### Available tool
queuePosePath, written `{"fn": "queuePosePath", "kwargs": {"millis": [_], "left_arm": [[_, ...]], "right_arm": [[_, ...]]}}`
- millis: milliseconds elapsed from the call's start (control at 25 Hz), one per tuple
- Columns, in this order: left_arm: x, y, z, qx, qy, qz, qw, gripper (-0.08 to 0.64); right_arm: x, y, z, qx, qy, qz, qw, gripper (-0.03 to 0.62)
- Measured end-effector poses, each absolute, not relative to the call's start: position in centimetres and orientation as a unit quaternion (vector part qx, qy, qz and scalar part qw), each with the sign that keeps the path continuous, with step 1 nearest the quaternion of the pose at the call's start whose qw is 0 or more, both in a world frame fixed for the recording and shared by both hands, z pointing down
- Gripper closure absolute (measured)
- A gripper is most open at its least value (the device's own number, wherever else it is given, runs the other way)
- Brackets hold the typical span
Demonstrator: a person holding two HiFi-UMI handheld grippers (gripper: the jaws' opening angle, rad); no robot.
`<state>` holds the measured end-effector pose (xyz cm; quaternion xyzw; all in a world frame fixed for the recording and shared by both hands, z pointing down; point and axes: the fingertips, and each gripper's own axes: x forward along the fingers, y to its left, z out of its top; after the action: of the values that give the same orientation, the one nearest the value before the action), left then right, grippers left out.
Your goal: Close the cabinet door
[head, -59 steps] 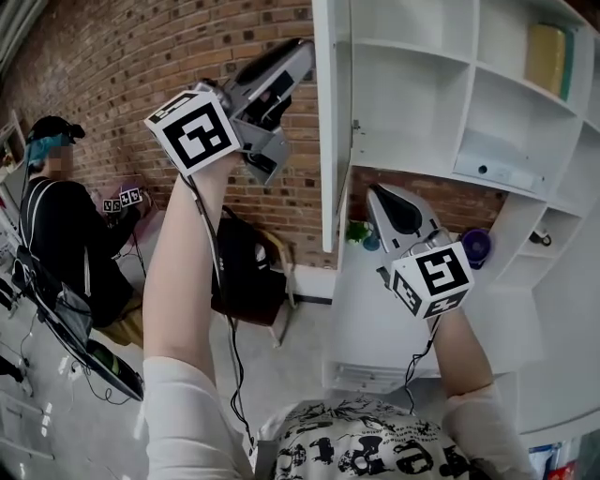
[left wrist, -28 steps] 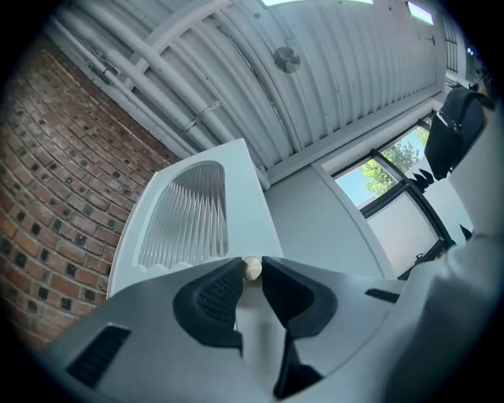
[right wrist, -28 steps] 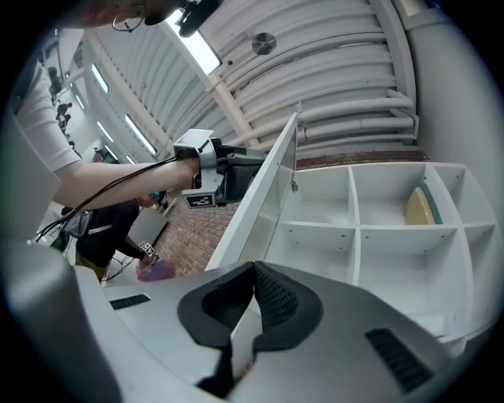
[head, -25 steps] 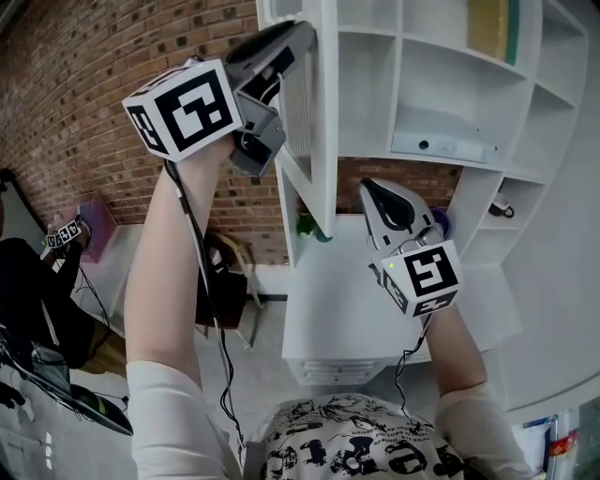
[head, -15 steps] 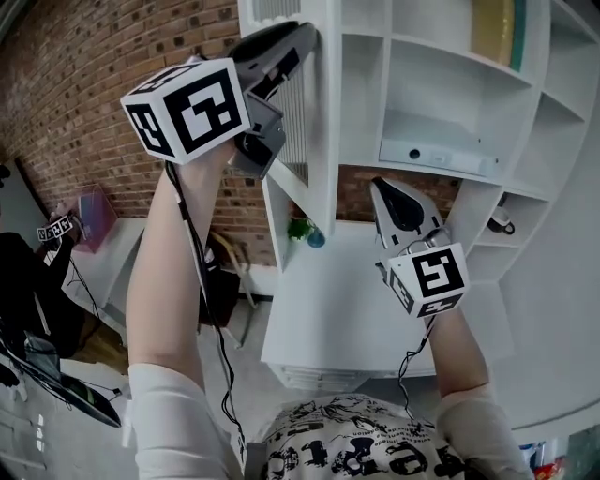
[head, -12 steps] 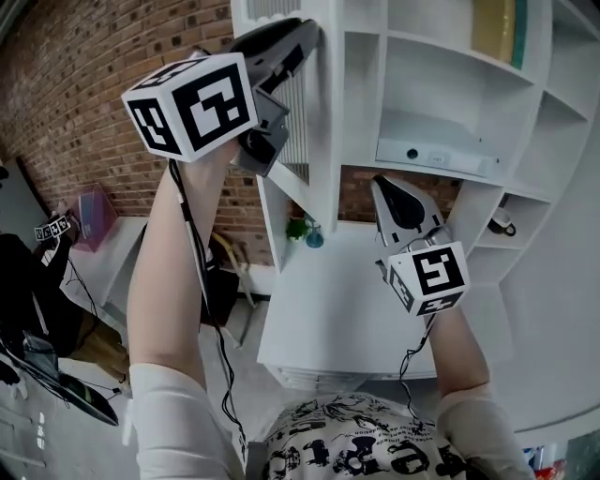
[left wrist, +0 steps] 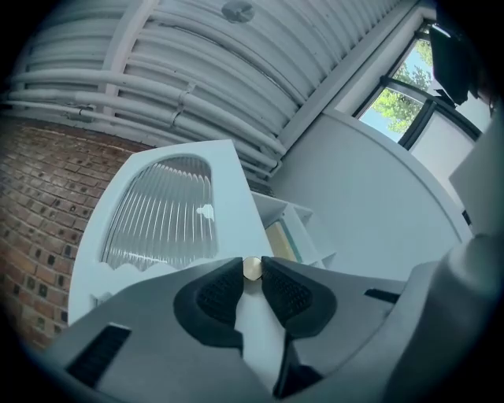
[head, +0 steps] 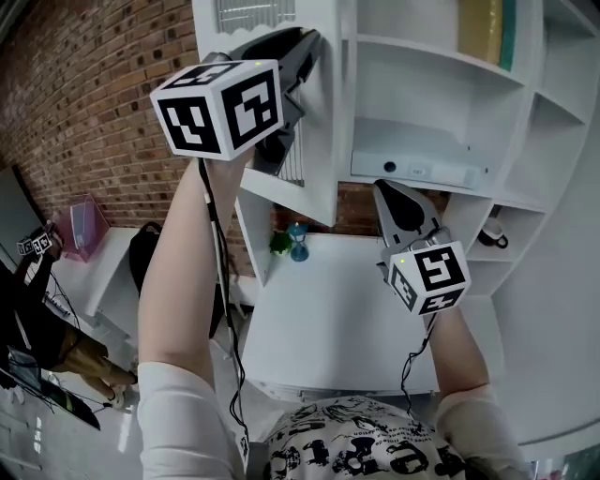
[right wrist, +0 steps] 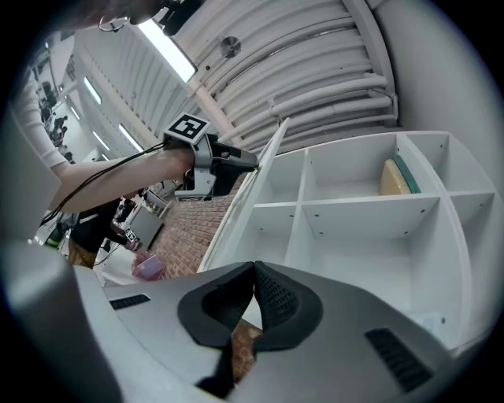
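The white cabinet door [head: 322,122], with a ribbed glass panel [left wrist: 161,212], stands partly open at the left edge of the white shelf cabinet [head: 427,61]. My left gripper [head: 306,45] is raised to the door's free edge and is shut on its small brass knob [left wrist: 252,268]. In the right gripper view the left gripper [right wrist: 236,164] shows at the door edge [right wrist: 250,193]. My right gripper [head: 387,193] hangs lower, in front of the open shelves. Its jaws are shut with nothing between them [right wrist: 253,272].
A yellow and green book [head: 484,28] stands on an upper shelf and a white box [head: 412,169] lies on a lower one. Below is a white desk [head: 328,319] with a small plant [head: 281,244]. A brick wall [head: 103,103] and a seated person [head: 28,281] are at the left.
My left gripper has carried the knob to the right, and the door has swung closer to the cabinet front. The right gripper has moved along with it, still shut.
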<state>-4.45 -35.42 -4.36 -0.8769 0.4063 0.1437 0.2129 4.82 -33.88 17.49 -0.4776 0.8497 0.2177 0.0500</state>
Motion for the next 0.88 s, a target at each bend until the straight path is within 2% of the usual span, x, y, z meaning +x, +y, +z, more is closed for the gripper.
{"fn": "queuePosePath", "kwargs": {"millis": [480, 880], "left_arm": [[-0.6, -41.6, -4.5, -0.847, 0.467, 0.109, 0.229, 0.472], [1.4, -45.5, -4.3, -0.825, 0.501, 0.092, 0.245, 0.466]], "right_arm": [[8.8, -38.2, 17.1, -0.467, 0.857, 0.212, 0.049, 0.577], [10.6, -40.9, 18.6, -0.447, 0.877, 0.164, 0.056, 0.577]]}}
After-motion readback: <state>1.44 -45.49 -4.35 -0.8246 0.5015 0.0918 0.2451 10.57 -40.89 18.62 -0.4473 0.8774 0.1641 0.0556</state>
